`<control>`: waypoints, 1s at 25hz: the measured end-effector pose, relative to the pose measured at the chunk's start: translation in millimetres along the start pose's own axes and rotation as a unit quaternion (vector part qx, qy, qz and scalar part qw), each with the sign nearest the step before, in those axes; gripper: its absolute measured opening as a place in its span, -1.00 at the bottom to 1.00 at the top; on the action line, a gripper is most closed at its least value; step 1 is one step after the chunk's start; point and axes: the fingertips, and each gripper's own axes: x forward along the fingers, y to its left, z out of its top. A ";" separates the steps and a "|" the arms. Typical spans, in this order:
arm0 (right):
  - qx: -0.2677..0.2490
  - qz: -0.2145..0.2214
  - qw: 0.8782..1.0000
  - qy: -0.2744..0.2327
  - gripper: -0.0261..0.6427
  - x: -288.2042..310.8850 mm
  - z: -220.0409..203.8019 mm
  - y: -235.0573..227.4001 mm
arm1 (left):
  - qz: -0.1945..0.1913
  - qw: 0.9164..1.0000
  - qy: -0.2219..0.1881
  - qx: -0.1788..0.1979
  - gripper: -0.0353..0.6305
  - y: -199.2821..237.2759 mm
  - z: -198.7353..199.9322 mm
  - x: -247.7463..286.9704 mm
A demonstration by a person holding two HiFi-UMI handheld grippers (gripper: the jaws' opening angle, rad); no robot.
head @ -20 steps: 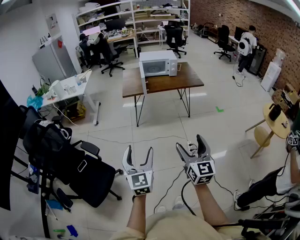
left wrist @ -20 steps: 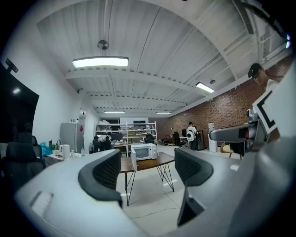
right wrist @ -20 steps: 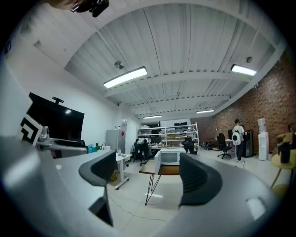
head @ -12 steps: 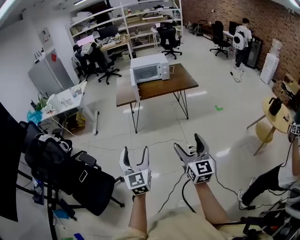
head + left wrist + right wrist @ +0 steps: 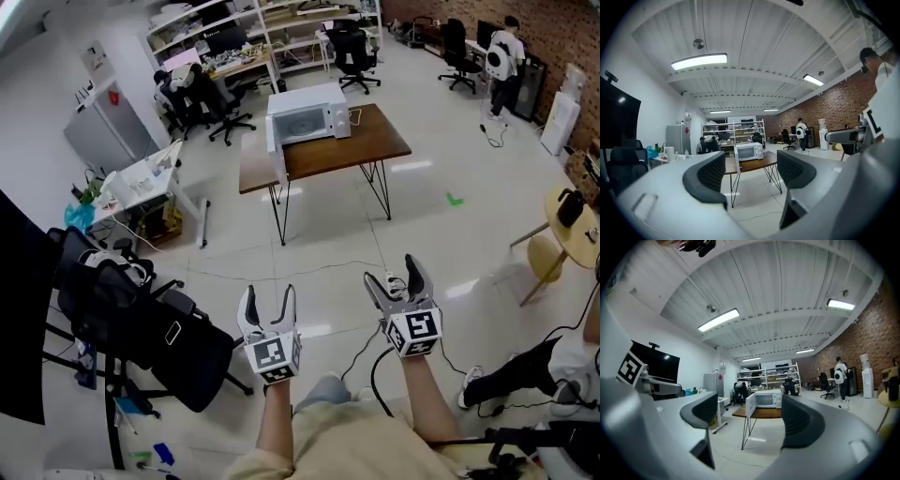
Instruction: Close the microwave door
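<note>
A white microwave (image 5: 307,116) stands on a brown wooden table (image 5: 356,150) far ahead across the room. Its door (image 5: 277,159) hangs open at the left, out over the table's front edge. My left gripper (image 5: 268,298) and right gripper (image 5: 394,277) are held side by side low in the head view, far from the table, both open and empty. In the left gripper view the microwave (image 5: 750,151) shows small between the jaws of the gripper (image 5: 750,171). The right gripper view has the microwave (image 5: 768,400) and its open door (image 5: 750,404) between the jaws of that gripper (image 5: 750,416).
A black office chair with bags (image 5: 141,328) stands at my left. A black cable (image 5: 375,366) and a power strip (image 5: 389,281) lie on the tiled floor by my feet. A cluttered white side desk (image 5: 141,178) stands left of the table, a round table (image 5: 572,230) at the right.
The head view has shifted slightly and both grippers sit a little lower in it. They stay open and side by side. A knee now shows between the arms.
</note>
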 end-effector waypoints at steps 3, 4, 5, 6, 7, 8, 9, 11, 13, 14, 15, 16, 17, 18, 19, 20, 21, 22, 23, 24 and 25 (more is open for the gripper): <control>-0.002 0.018 1.000 0.006 0.31 29.4 -21.4 10.1 | 0.003 1.000 0.003 -0.008 0.10 12.6 -19.0 20.7; -0.005 0.021 1.000 0.008 0.31 39.6 -28.6 13.9 | 0.004 1.000 0.003 -0.012 0.06 19.4 -24.7 28.5; -0.011 0.023 1.000 0.011 0.31 50.6 -34.9 18.0 | 0.006 1.000 0.004 -0.016 0.03 28.0 -30.6 37.2; -0.018 0.024 0.999 0.014 0.31 63.0 -40.4 22.5 | 0.007 1.000 0.004 -0.023 0.03 38.2 -38.2 47.2; -0.025 0.024 0.999 0.016 0.31 77.1 -44.9 27.3 | 0.004 1.000 0.003 -0.030 0.03 49.5 -46.8 58.1; -0.032 0.023 0.999 0.019 0.31 92.2 -48.2 31.8 | 0.001 0.999 0.001 -0.038 0.03 61.1 -53.4 69.2; -0.037 0.021 0.999 0.020 0.31 107.6 -50.3 35.2 | -0.002 0.999 -0.003 -0.043 0.03 71.7 -56.7 80.3; -0.042 0.018 0.999 0.023 0.31 138.5 -53.7 38.9 | -0.007 0.999 -0.015 -0.045 0.03 89.7 -58.6 102.3; -0.046 0.018 0.998 0.032 0.31 172.6 -65.9 52.8 | -0.009 0.999 -0.021 -0.038 0.03 117.2 -69.8 123.0; -0.053 0.018 0.998 0.034 0.30 192.0 -75.7 67.5 | -0.008 0.999 -0.022 -0.033 0.03 138.9 -79.3 133.1; -0.062 0.019 0.997 0.030 0.26 213.1 -84.9 84.6 | -0.006 0.999 -0.022 -0.027 0.03 163.3 -90.3 144.5; -0.071 0.022 0.997 0.021 0.22 235.1 -91.5 100.4 | -0.005 0.999 -0.022 -0.023 0.03 186.3 -100.8 158.0; -0.077 0.027 0.997 0.010 0.21 256.8 -95.4 112.2 | -0.004 0.999 -0.021 -0.024 0.03 205.5 -108.8 173.2; -0.080 0.033 0.996 0.002 0.21 277.3 -98.0 119.4 | -0.002 0.999 -0.022 -0.026 0.03 220.4 -113.6 188.6; -0.080 0.037 0.996 -0.003 0.21 296.1 -101.1 122.9 | -0.002 0.999 -0.024 -0.028 0.03 231.7 -116.0 203.4; -0.078 0.040 0.996 -0.003 0.20 313.2 -105.4 124.1 | -0.002 0.999 -0.024 -0.028 0.03 240.4 -117.5 217.0; -0.075 0.040 0.996 -0.001 0.20 328.1 -111.4 124.1 | -0.004 0.999 -0.024 -0.026 0.03 247.2 -119.6 228.9; -0.072 0.039 0.997 0.002 0.18 340.3 -119.0 123.3 | -0.007 0.999 -0.025 -0.024 0.03 252.3 -122.7 239.1; -0.069 0.037 0.997 0.004 0.17 350.3 -127.4 122.2 | -0.010 0.999 -0.025 -0.022 0.03 256.4 -126.6 248.1; -0.066 0.033 0.997 0.006 0.17 359.8 -135.3 121.1 | -0.013 0.999 -0.025 -0.021 0.03 260.2 -130.9 257.2; -0.064 0.031 0.997 0.008 0.17 370.2 -142.2 120.1 | -0.018 0.999 -0.025 -0.021 0.03 263.9 -134.8 267.6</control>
